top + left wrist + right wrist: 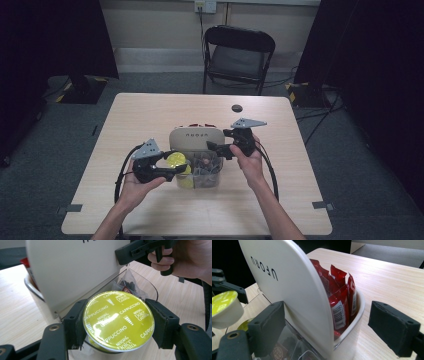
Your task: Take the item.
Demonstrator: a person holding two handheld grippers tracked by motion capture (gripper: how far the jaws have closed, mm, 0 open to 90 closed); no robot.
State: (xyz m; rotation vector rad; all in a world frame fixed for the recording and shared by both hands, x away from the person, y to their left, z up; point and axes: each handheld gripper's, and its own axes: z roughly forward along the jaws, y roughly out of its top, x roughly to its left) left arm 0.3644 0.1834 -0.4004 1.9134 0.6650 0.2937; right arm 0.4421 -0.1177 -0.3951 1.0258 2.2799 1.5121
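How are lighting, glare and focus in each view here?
High view: dim and soft, black curtains at both sides, table evenly lit. Left gripper view: sharp on the yellow capsule between the left gripper pads, with a white glare patch on its foil lid. Right gripper view: red sachets crisp, the near jaws and white lid slightly soft.

I've got the pale wood-grain rectangular table in the high view. Sitting on it, centre: a cream plastic organiser box w/ clear front compartment. Further back, near the far edge, a small dark round disc, well apart from the box.
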